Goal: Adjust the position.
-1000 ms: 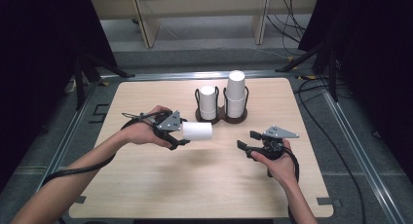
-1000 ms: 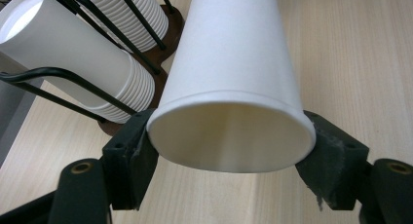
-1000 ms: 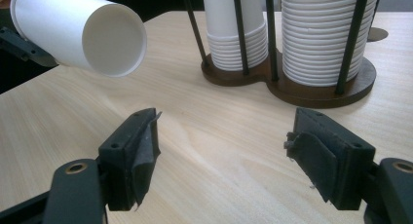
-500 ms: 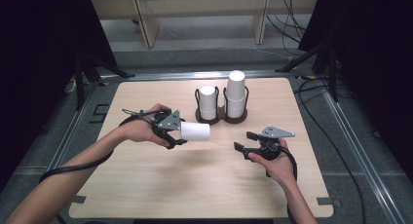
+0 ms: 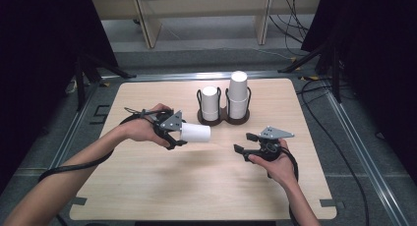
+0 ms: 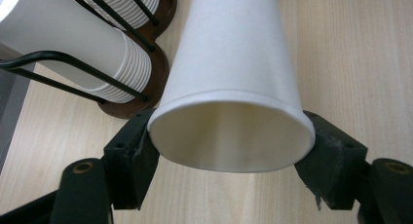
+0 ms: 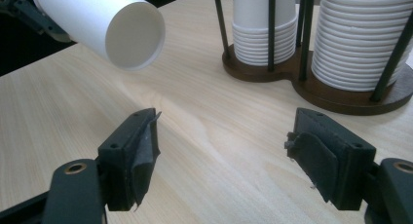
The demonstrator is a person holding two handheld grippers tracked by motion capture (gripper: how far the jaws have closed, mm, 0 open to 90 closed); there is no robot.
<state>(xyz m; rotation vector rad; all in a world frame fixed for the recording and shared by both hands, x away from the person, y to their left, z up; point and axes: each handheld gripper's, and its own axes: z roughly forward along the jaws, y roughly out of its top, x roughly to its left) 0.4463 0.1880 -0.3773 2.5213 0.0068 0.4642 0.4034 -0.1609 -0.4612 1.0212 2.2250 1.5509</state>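
Cup [image 6: 234, 83] sits clamped at its rim in my left hand-held gripper [image 5: 178, 132]; I squeeze gently while my right hand-held gripper [image 5: 246, 144] waits open, empty.

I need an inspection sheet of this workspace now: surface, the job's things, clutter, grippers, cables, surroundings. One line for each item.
Surface: light wooden table, bare apart from the items below.
Job's things: one white paper cup, held on its side above the table; a dark wooden cup holder with two stacks of paper cups, the right stack taller.
Clutter: nothing seen.
Grippers: left hand-held gripper shut on the paper cup near its rim; right hand-held gripper open, nothing between its jaws, low over the table.
Cables: a black cable trails from the left hand-held gripper; more cables lie on the floor at right.
Surroundings: dark curtains at both sides, grey floor, pale furniture behind.
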